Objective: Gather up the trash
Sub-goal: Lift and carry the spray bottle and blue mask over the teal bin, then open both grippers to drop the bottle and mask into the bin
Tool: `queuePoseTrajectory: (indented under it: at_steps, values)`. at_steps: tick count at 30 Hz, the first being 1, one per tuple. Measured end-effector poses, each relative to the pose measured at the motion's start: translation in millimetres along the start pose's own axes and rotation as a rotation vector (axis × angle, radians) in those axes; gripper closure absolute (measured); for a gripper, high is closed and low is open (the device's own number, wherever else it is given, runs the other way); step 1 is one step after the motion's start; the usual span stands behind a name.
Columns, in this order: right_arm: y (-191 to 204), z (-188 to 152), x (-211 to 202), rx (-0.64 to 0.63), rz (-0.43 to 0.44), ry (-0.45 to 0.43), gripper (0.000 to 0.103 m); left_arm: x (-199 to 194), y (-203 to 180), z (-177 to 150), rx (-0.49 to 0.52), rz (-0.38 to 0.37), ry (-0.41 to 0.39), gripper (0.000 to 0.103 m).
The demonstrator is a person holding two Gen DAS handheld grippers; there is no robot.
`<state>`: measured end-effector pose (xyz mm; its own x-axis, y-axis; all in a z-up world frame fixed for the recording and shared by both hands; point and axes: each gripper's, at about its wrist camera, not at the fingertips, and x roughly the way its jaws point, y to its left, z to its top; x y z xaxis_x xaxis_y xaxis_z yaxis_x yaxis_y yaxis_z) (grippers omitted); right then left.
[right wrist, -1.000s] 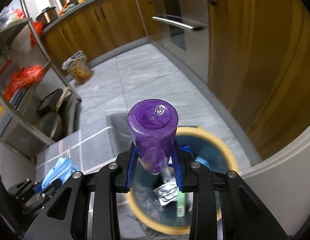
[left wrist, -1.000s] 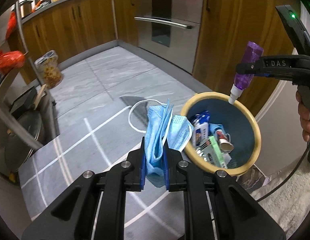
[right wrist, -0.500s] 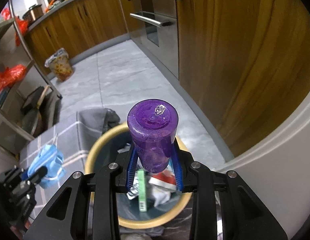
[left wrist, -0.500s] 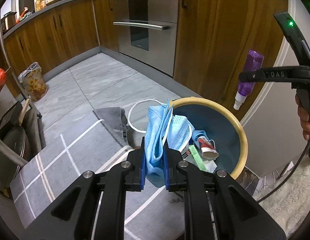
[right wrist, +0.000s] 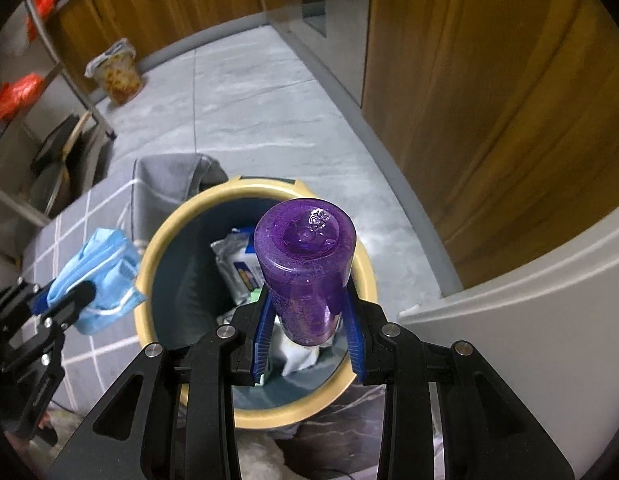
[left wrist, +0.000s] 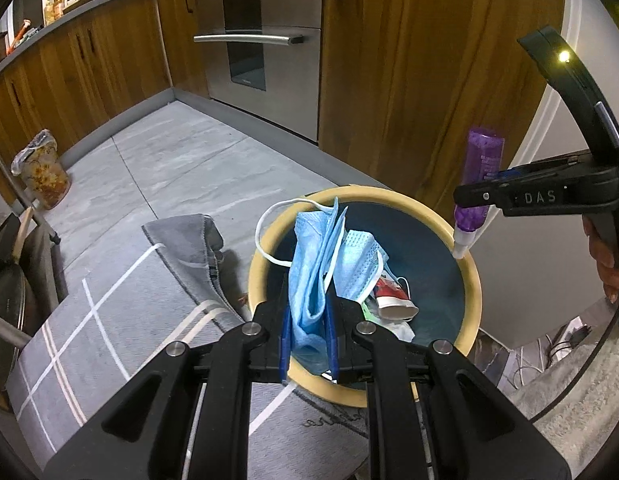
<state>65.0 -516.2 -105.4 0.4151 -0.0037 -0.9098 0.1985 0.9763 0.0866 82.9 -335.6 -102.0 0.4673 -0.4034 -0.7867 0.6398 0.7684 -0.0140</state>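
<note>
My left gripper (left wrist: pixel 308 340) is shut on blue face masks (left wrist: pixel 315 264) and holds them over the near rim of a round bin with a yellow rim (left wrist: pixel 265 240). The masks also show in the right wrist view (right wrist: pixel 97 276). My right gripper (right wrist: pixel 307 336) is shut on a purple bottle (right wrist: pixel 305 264), cap down, above the bin (right wrist: pixel 245 412). In the left wrist view the bottle (left wrist: pixel 479 184) hangs over the bin's far right rim. The bin holds wrappers and a tube (left wrist: pixel 393 300).
A grey checked mat (left wrist: pixel 109 320) lies on the floor left of the bin, its corner folded. Wooden cabinets (left wrist: pixel 389 60) and an oven (left wrist: pixel 261 40) stand behind. A filled bag (left wrist: pixel 41 176) sits by the far cabinets. A metal rack (right wrist: pixel 41 100) stands left.
Both grippers have moved closer over the bin. The masks now hang above its near rim and the bottle above its opening. Both grips are unchanged.
</note>
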Motion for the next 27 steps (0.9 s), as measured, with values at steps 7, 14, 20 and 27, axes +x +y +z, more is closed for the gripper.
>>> queuePoseTrajectory:
  at_steps: [7, 14, 20, 27]
  values:
    - [13, -4, 15, -0.08, 0.005, 0.072, 0.069, 18, -6, -1, 0.02, -0.029, 0.047, 0.09]
    - [25, -11, 36, -0.147, -0.003, 0.174, 0.069, 38, -18, -8, 0.059, -0.042, 0.105, 0.09]
    - [30, -15, 49, -0.16, -0.023, 0.232, 0.069, 55, -21, -16, 0.07, -0.043, 0.166, 0.09]
    - [27, -10, 49, -0.14, -0.035, 0.208, 0.062, 58, -16, -19, 0.044, -0.039, 0.172, 0.068]
